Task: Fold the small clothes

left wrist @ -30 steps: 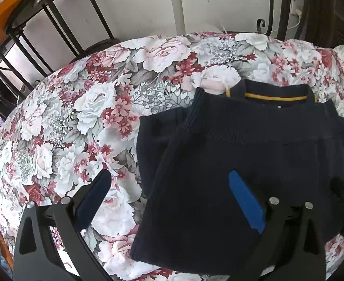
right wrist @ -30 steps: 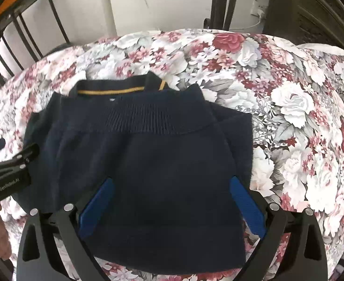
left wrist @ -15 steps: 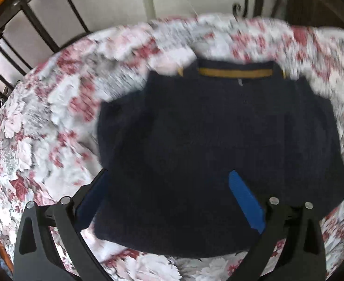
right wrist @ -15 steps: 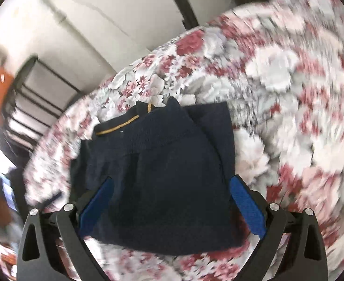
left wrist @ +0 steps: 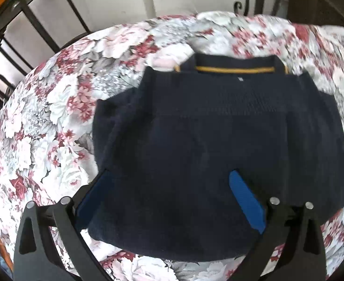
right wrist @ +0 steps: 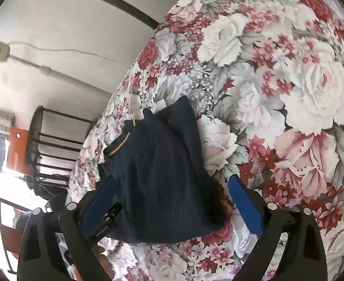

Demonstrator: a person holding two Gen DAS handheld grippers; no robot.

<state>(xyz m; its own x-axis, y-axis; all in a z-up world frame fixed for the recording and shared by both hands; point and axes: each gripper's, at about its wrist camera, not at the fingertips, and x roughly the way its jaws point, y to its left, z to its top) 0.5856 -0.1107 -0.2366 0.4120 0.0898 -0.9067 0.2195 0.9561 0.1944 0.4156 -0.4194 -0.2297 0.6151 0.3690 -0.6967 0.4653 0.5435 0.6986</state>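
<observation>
A small navy knit sweater [left wrist: 218,145] with a yellow-striped collar lies folded on the flowered tablecloth [left wrist: 43,117], collar at the far side, both sleeves turned in. My left gripper [left wrist: 172,201] hangs open over the sweater's near hem, holding nothing. In the right wrist view the sweater [right wrist: 160,175] appears tilted, and my right gripper [right wrist: 172,208] is open above its near right edge, empty. The black tip of the left gripper [right wrist: 106,220] shows at that view's lower left.
The round table is covered by the floral cloth [right wrist: 277,93]. Black metal chairs [left wrist: 19,23] stand behind it by a white wall. A person's hand [right wrist: 104,264] shows at the bottom of the right wrist view.
The right wrist camera has rolled and swung right, so the sweater now looks tilted. The left gripper shifted right, centring over the sweater. Both stayed open.
</observation>
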